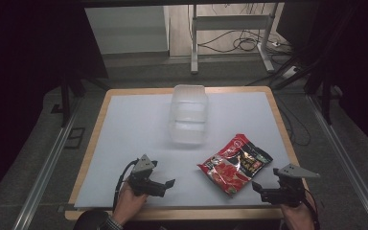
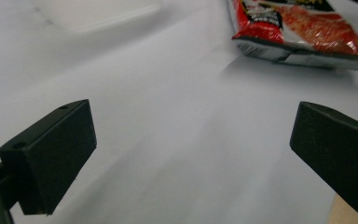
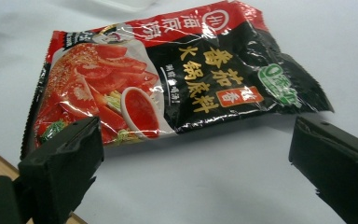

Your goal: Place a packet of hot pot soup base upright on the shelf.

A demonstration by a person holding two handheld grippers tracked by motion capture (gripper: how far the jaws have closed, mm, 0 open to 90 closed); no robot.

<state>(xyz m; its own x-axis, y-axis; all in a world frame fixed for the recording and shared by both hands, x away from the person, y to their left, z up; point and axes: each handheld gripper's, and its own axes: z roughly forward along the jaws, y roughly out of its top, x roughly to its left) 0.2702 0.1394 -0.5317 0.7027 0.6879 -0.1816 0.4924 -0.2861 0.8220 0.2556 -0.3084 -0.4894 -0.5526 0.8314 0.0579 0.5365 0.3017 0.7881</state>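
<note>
Left claw [image 2: 191,149] seen with jaws wide apart, nothing between. Red sauce packet [image 2: 303,25] lying near counter [image 2: 177,116] edge, ahead right.

A red and black packet [image 1: 235,164], printed with yellow characters and red tomato pictures, is seen; a clear container [image 1: 188,114] is seen on the white, wood-edged table [image 1: 124,139].

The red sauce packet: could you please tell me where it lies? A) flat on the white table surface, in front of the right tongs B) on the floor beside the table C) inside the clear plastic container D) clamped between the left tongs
A: the red sauce packet lies flat on the white table surface, apart from the clear plastic container, with the open right tongs just short of it.
</note>
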